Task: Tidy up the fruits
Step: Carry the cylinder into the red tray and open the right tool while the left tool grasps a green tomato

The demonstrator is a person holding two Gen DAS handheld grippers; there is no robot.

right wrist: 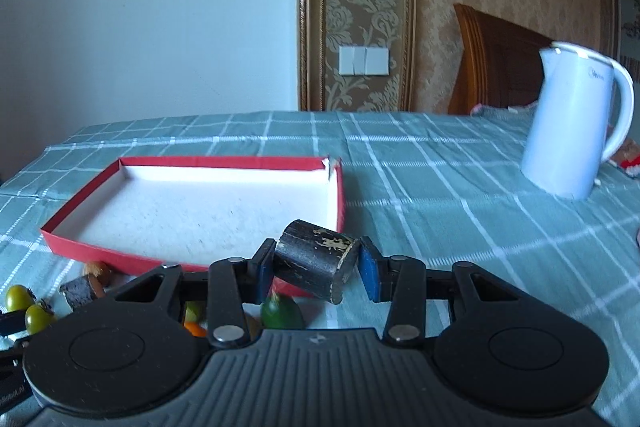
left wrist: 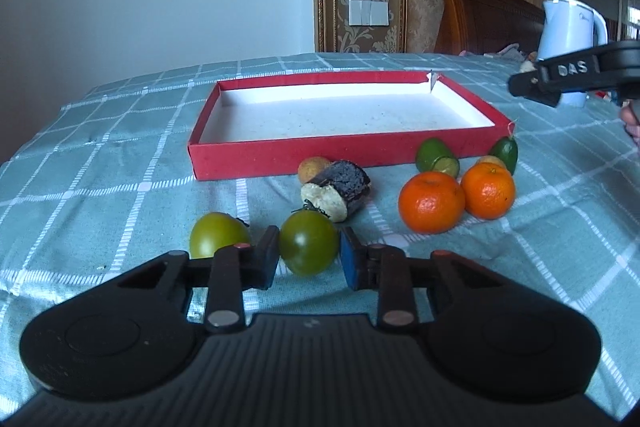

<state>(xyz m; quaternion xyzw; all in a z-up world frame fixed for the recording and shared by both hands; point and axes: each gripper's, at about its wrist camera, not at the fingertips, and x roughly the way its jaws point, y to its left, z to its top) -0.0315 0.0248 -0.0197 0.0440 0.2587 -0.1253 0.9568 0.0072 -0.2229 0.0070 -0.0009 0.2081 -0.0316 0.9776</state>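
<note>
left tongs (left wrist: 309, 254) clenched on green tomato (left wrist: 308, 243) | right tongs (right wrist: 316, 269) gripping dark roll (right wrist: 316, 265), maybe sugarcane

In the right wrist view, the gripper body (right wrist: 316, 367) hides most of the fruit: only a slice of an orange (right wrist: 195, 328) and the top of a green fruit (right wrist: 282, 313) show above it. The left gripper (right wrist: 10, 323) is cut off at the left edge. A red and white thing (right wrist: 630, 163) behind the kettle (right wrist: 576, 123) is too blurred to name.

In the left wrist view, the other gripper (left wrist: 532, 87) covers the kettle's base, and a hand (left wrist: 632, 123) is cut by the right edge. A small yellowish fruit (left wrist: 491, 160) sits mostly hidden behind an orange (left wrist: 488, 190).
</note>
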